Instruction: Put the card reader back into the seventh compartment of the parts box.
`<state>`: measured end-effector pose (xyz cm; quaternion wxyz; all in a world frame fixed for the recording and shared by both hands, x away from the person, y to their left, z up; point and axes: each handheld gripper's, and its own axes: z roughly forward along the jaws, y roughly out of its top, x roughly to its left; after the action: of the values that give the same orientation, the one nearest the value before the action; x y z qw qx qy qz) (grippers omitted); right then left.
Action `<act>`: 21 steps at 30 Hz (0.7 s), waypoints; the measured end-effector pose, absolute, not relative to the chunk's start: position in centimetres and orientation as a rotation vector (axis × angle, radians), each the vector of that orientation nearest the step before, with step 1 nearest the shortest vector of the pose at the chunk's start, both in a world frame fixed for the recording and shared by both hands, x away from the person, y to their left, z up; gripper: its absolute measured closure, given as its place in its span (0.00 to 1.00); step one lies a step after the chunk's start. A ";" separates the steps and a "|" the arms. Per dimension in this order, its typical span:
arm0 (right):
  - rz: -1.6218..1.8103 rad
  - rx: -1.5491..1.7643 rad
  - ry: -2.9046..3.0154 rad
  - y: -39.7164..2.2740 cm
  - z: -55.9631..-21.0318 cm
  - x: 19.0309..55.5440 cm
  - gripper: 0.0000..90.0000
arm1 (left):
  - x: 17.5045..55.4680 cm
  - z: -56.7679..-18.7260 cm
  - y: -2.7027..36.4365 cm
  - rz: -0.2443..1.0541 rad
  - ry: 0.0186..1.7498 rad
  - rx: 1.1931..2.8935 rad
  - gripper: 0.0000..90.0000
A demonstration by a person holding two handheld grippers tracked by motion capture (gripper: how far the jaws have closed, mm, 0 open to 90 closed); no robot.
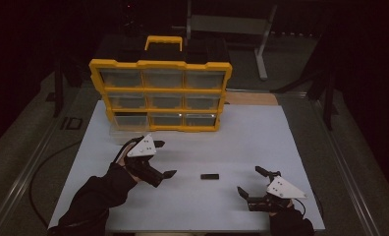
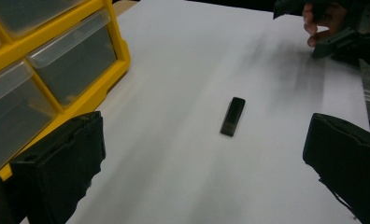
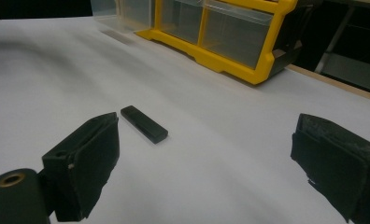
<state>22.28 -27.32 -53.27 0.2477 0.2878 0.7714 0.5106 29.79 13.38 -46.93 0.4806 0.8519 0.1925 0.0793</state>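
A small flat black bar (image 1: pixel 209 176) lies on the white table top (image 1: pixel 241 142), between my two grippers. To its left, my left gripper (image 1: pixel 165 158) is open, its jaws wide apart and pointing toward the bar (image 2: pixel 232 116). At the right near the front edge, my right gripper (image 1: pixel 250 179) is also open, with the bar (image 3: pixel 144 123) just ahead of its left jaw. Neither gripper touches the bar. In the left gripper view, the right gripper (image 2: pixel 301 28) shows at the top right, held by a hand.
A yellow organizer (image 1: pixel 160 93) with clear drawers and a carry handle stands at the back of the table. A clear drawer (image 1: pixel 125 130) juts out at its lower left corner. A metal frame (image 1: pixel 261 44) stands beyond the table.
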 end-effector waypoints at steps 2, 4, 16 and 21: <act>1.393 0.789 2.105 -27.3 -53.3 22.3 0.09 | 30.0 -46.8 12.9 0.177 0.468 2.076 0.00; 1.391 0.785 2.107 -27.3 -53.3 22.3 0.09 | 30.1 -46.8 12.4 0.178 0.463 2.078 0.00; 1.392 0.786 2.108 -27.4 -53.3 22.3 0.09 | 31.1 -47.3 9.3 0.151 0.389 2.108 0.00; 1.389 0.789 2.106 -27.4 -53.4 22.3 0.09 | 31.1 -47.9 7.8 0.133 0.347 2.125 0.00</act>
<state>22.34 -27.39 -53.37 0.2464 0.2893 0.7721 0.5093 31.11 7.81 -47.94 0.4726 0.8681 0.1418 0.0542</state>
